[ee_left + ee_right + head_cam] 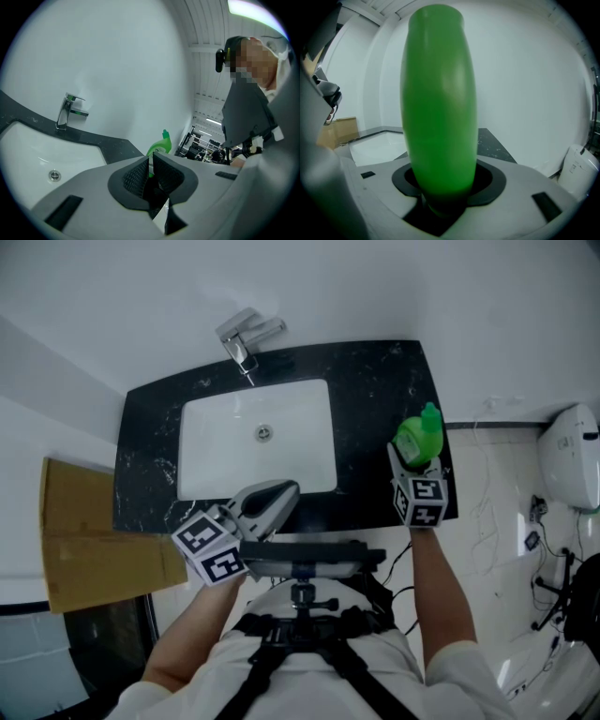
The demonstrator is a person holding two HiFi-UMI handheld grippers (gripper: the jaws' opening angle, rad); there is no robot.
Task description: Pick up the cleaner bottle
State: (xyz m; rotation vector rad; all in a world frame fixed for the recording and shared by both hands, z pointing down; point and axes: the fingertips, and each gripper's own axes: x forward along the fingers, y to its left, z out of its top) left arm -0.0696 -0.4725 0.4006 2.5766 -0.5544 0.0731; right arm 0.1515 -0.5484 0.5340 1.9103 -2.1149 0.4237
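We find the cleaner bottle (419,435) at the right end of the black desk (150,427), at about 3 o'clock from the white basin (225,456) and just inside the desk's right edge. The right gripper (412,454) is already on it. In the right gripper view the green body (438,103) fills the gap between the jaws and stands upright, its long axis running from 6 to 12 o'clock, so we read the jaws as clenched on the bottle's lower body, one on each side. Its base is hidden behind the gripper, so we cannot tell whether it rests on the desk or has cleared it.

The left gripper (284,491) hangs at the desk's front edge, at 6 o'clock from the basin and well apart from the bottle. Its jaws are drawn nearly together with only a slit between them and nothing in it. In the left gripper view the bottle (161,145) shows far off beyond that slit.

We judge that the lift belongs to the right hand alone. With the bottle upright and the grip low on it, the move is straight up along the bottle's own axis, and any tilt would swing the neck toward 12 o'clock.
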